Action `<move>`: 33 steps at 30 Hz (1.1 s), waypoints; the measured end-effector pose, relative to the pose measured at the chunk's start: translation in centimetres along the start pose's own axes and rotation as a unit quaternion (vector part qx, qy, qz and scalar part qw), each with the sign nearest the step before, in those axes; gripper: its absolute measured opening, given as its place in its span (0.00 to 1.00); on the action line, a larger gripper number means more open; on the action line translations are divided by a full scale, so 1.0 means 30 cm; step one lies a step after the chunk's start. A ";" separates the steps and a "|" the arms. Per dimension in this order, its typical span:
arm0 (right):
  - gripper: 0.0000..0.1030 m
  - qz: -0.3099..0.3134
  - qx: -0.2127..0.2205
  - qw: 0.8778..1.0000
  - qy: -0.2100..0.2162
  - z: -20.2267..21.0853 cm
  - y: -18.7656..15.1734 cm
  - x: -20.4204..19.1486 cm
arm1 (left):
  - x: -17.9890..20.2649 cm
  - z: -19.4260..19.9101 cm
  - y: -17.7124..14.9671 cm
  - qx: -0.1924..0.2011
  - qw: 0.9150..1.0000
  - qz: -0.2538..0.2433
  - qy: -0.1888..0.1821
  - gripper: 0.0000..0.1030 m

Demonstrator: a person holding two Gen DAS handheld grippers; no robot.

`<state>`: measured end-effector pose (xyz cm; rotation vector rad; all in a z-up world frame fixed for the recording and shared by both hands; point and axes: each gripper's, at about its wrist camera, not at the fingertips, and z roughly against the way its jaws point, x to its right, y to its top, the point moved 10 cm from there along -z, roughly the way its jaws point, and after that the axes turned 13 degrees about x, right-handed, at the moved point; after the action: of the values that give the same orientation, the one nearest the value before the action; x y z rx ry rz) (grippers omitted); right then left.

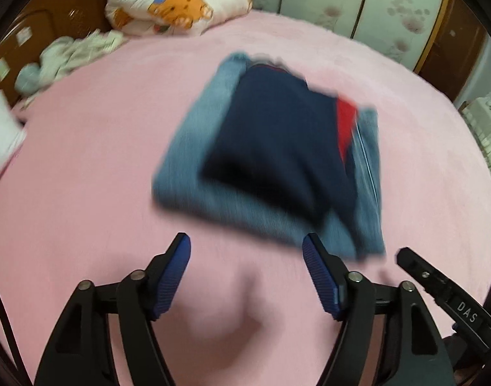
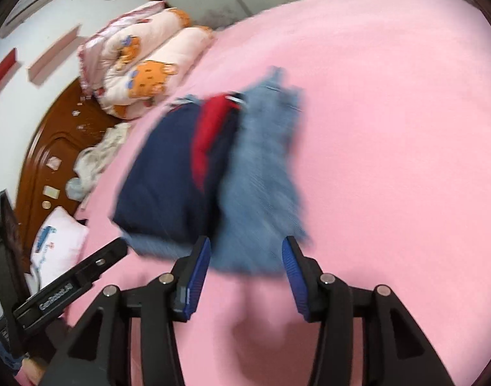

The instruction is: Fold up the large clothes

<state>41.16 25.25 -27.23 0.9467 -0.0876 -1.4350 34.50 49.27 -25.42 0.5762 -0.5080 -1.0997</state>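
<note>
A wooden headboard and cartoon-print quilt stand far left. The folded navy garment lies on folded jeans mid-bed, on the pink bedsheet. Both the left gripper and right gripper hover nearside, fingers spread, empty.

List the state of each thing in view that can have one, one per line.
left hand-held gripper: open, empty
right hand-held gripper: open, empty
navy garment: folded, lying on the jeans
jeans: folded, flat on the bed
quilt: folded, at the bed's far end
pale clothes: crumpled, unfolded
</note>
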 end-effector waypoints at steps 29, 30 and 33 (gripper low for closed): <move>0.79 -0.027 -0.029 0.964 -0.262 1.914 -0.538 0.708 | 0.868 1.397 -0.792 -0.071 0.989 -0.081 -0.103 0.71; 0.79 -0.021 -0.018 0.965 -0.260 1.942 -0.494 0.688 | 0.891 1.430 -0.775 -0.064 0.988 -0.091 -0.107 0.71; 0.79 -0.042 0.000 0.970 -0.239 2.009 -0.415 0.634 | 0.935 1.521 -0.734 -0.033 0.986 -0.117 -0.112 0.75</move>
<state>0.26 -19.03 -4.55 0.5921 -0.4092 -1.7191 0.83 7.75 -3.13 0.4637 -0.6076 -1.4097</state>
